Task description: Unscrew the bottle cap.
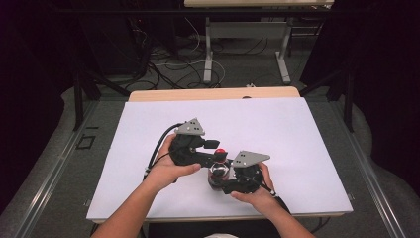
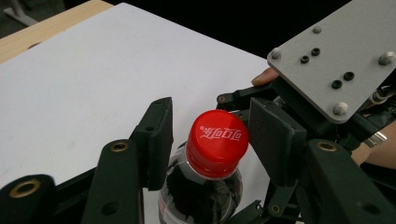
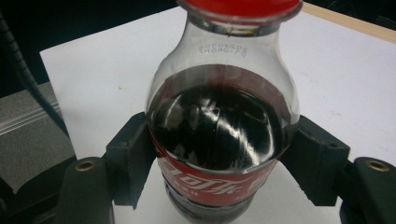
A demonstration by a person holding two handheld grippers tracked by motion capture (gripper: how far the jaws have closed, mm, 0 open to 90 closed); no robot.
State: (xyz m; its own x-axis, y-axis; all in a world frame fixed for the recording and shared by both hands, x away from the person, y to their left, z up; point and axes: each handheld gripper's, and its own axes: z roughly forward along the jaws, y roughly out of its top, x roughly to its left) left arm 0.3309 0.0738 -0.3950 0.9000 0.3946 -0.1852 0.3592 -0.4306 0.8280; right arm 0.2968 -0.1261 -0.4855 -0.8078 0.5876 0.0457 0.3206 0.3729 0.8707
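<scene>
While R gripper [image 3: 219, 163] clamps the cola bottle [image 3: 219, 135] upright near table [image 1: 297, 129] front edge, my L gripper [image 2: 212, 140] jaws straddle the red cap [image 2: 217, 142], part-open, not gripping: cap on, unscrewing remains.

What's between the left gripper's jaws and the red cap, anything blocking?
Nothing visible. The left gripper has its jaws either side of the red cap, small gaps, no object between. The right gripper clamps the bottle lower down, below the cap.

White Chinese Coca-Cola script is printed on the red cap [image 2: 217, 142] between the left gripper's fingers [image 2: 158, 140] and on the red label [image 3: 210, 184] level with the right gripper's fingers [image 3: 133, 156]; the embossed code on the bottle [image 3: 222, 107] shoulder, above those fingers, cannot be read.
</scene>
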